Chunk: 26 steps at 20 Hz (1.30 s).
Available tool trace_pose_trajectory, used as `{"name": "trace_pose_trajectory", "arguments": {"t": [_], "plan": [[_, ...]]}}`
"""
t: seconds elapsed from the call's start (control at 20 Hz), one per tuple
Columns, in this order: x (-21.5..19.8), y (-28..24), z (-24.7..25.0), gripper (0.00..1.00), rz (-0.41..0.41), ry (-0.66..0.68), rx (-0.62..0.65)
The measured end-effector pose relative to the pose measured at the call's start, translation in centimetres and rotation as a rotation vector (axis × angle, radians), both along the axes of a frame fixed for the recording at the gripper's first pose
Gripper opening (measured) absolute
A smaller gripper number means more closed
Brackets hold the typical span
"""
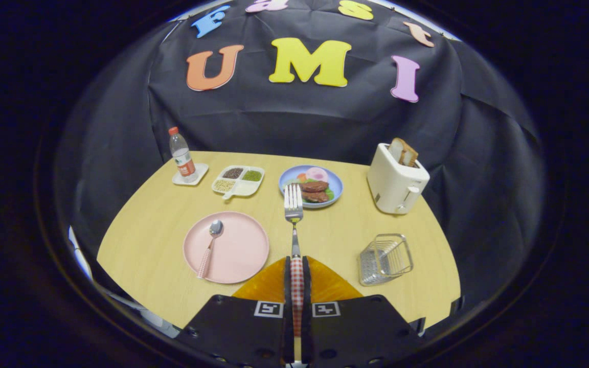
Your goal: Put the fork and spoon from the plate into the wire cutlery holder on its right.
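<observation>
One utensil is already up: the fork (293, 220) sits clamped between the gripper (297, 278) jaws, both fingers pressing its red-and-white checked handle, metal neck and tines sticking straight out ahead of them, above the counter (146, 245). Tines are silver, shiny, pointing toward the blue plate (335, 197) of food at the back. Spoon (209, 248) lies on the pink plate (238, 255), off to the left of the jaws, bowl end toward the back, checked handle toward the near rim, slightly angled. Wire cutlery holder (385, 258) stands on the counter to the right of the jaws, well apart from the pink plate, silver wire, nothing visible inside. Further back: white toaster (394, 186) with bread slices poking out, a divided tray (238, 180) with grains, a water bottle (182, 161) on a coaster.
</observation>
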State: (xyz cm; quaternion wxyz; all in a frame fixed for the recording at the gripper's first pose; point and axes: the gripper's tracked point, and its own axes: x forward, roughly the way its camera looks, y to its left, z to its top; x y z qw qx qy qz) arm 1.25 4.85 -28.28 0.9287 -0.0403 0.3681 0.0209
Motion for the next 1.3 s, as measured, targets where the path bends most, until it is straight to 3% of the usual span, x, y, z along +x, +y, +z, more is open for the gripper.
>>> {"name": "trace_pose_trajectory", "arguments": {"t": [0.55, 0.9, 1.3], "plan": [[-0.7, -12.5, 5.6, 0.06, 0.001, 0.002, 0.013], [-1.8, -17.9, 3.1, 0.06, -0.006, 0.176, 0.021], [-2.9, -19.6, -1.4, 0.06, -0.026, 0.429, 0.061]]}}
